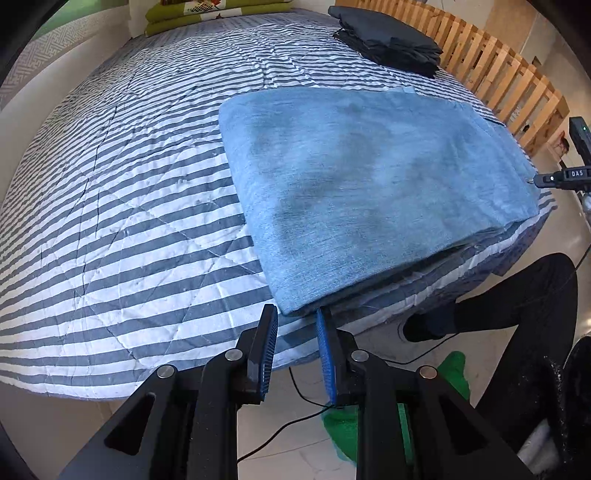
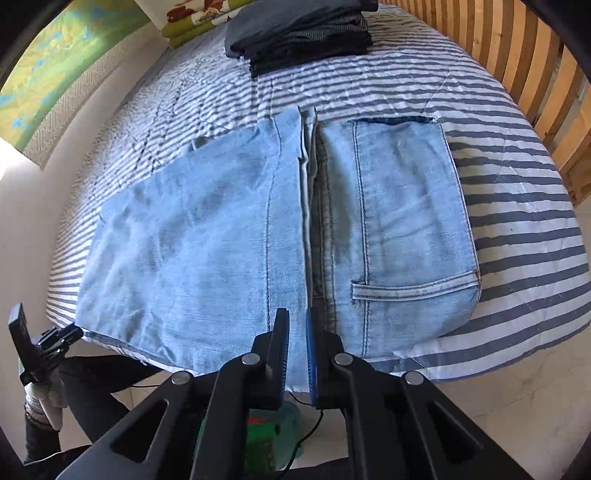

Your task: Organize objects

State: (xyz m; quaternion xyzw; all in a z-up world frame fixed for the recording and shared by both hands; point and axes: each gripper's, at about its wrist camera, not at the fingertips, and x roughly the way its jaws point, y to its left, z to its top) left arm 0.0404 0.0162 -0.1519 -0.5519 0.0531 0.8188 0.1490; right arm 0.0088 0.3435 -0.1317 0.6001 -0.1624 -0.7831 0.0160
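Folded light-blue jeans (image 1: 369, 184) lie near the foot edge of a bed with a striped quilt (image 1: 129, 229). In the left wrist view my left gripper (image 1: 295, 317) is at the jeans' near corner, its fingers apart with only quilt and floor showing between the pads. In the right wrist view the jeans (image 2: 207, 240) show a back pocket and a centre seam. My right gripper (image 2: 296, 325) is over their near edge, jaws nearly together, with denim filling the narrow gap. The right gripper's body (image 1: 565, 173) shows at the jeans' far side.
A stack of folded dark clothes (image 2: 299, 33) lies farther up the bed, next to a wooden slatted rail (image 2: 535, 74). Green bedding (image 1: 207, 14) sits at the head end. A person's dark-trousered leg (image 1: 517, 295), a cable and a green mat (image 1: 347, 428) are on the tiled floor below.
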